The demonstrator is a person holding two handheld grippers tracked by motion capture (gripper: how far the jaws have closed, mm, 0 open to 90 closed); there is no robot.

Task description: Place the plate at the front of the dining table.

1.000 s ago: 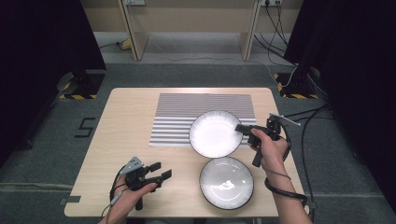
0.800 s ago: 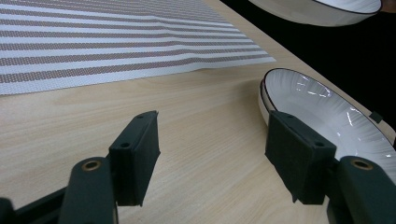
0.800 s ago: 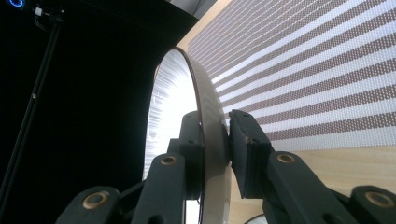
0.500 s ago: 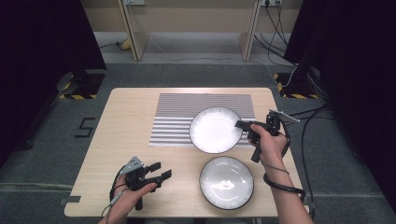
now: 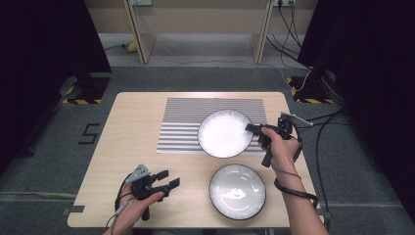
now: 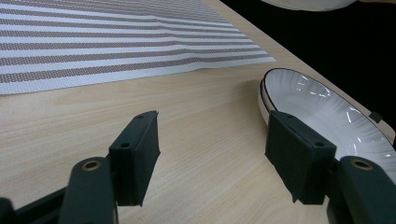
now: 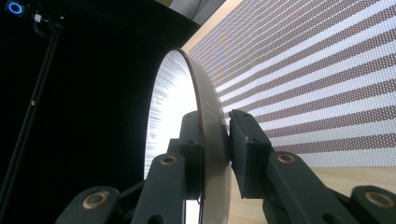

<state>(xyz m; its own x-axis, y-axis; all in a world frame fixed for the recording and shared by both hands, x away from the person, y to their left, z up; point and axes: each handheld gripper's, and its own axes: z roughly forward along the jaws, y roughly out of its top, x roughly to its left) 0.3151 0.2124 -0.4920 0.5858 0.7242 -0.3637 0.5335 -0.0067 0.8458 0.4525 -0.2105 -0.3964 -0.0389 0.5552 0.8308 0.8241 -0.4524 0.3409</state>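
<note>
The right gripper point(image 5: 250, 129) is clamped on the rim of a white plate point(image 5: 224, 133) w/ thin dark edge & ribbed inside, held over the striped mat point(image 5: 183, 125). The left gripper point(image 5: 169, 179) rests wide apart near the table point(image 5: 122, 137) front, beside a 2nd matching plate point(image 5: 237, 191).

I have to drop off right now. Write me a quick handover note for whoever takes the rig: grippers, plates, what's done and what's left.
Right gripper: shut on the rim of the held plate, which is above the striped mat; the right gripper view shows its jaws clamping the rim.
Left gripper: open, holding nothing, low over the bare table near the front edge.
Second plate: flat on the table, near the front right, untouched.
Done: one plate gripped.
Left: probably set the held plate down on the mat or stack it with the second; the destination isn't clear.
</note>
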